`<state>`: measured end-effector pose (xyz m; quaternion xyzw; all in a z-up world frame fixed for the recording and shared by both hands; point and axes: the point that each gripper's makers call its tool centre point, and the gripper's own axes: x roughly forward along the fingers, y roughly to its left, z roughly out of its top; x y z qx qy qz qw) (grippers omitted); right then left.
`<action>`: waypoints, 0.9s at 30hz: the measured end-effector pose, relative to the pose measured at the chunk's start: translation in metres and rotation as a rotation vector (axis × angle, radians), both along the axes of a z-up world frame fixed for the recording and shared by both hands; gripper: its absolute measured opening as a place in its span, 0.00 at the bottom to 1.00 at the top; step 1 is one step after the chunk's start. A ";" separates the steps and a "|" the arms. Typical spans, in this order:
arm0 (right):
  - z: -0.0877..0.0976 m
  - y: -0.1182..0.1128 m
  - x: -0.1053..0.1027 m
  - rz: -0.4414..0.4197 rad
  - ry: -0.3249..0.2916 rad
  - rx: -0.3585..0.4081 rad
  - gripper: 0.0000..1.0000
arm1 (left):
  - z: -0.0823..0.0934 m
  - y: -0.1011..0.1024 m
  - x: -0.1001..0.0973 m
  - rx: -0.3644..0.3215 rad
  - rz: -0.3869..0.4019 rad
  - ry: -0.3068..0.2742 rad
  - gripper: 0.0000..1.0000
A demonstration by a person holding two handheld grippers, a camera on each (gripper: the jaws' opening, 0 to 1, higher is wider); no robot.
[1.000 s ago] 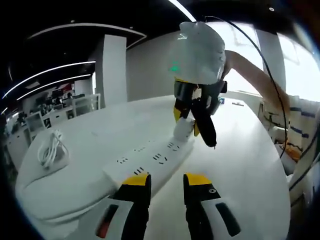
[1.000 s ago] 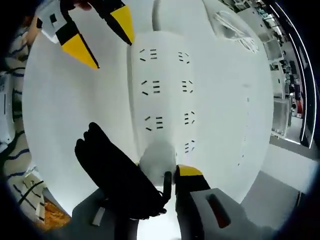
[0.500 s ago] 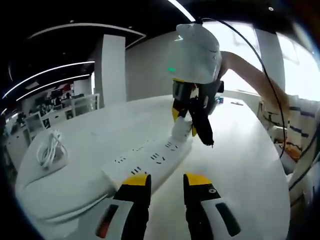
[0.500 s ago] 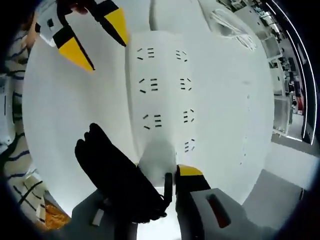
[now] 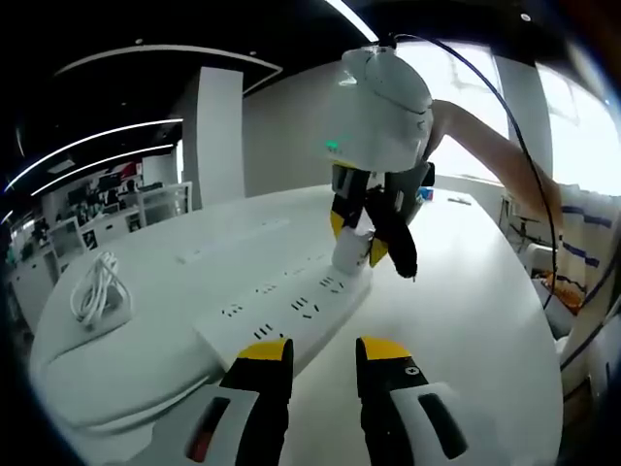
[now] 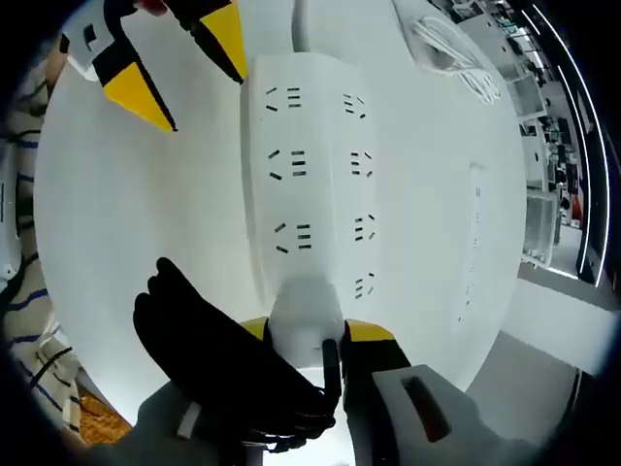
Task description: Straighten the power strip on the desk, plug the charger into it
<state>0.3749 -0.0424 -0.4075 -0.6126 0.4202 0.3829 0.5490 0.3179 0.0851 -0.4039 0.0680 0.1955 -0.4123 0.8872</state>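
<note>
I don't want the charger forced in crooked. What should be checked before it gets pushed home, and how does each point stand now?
1. Right gripper shut on the charger: ok.
2. Charger over the end socket of the power strip: ok, it sits at that end in both views.
3. Prongs lined up with the slots: cannot tell, hidden under the charger.
4. Left gripper bracing the strip: not ok, open and beside its near end.
5. Coiled white cable away from the strip: ok.

Over 1 second the right claw (image 5: 355, 233) pressed the charger (image 6: 306, 316) closer onto the power strip (image 6: 315, 165).
</note>
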 end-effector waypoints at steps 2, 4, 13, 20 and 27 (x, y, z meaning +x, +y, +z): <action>0.000 0.001 0.000 0.004 -0.003 0.039 0.26 | 0.000 0.000 0.000 -0.003 -0.002 0.001 0.26; 0.001 0.001 0.000 0.011 -0.002 0.067 0.26 | 0.000 0.000 -0.001 0.000 -0.001 0.000 0.26; 0.013 0.004 0.003 0.045 -0.035 0.164 0.26 | 0.002 -0.002 -0.001 -0.007 -0.006 -0.002 0.26; 0.022 0.011 -0.002 0.096 -0.066 0.199 0.26 | 0.004 -0.004 -0.002 -0.006 -0.011 -0.008 0.26; 0.019 0.017 0.006 0.073 -0.043 0.193 0.23 | 0.002 -0.004 -0.002 -0.001 -0.010 -0.007 0.26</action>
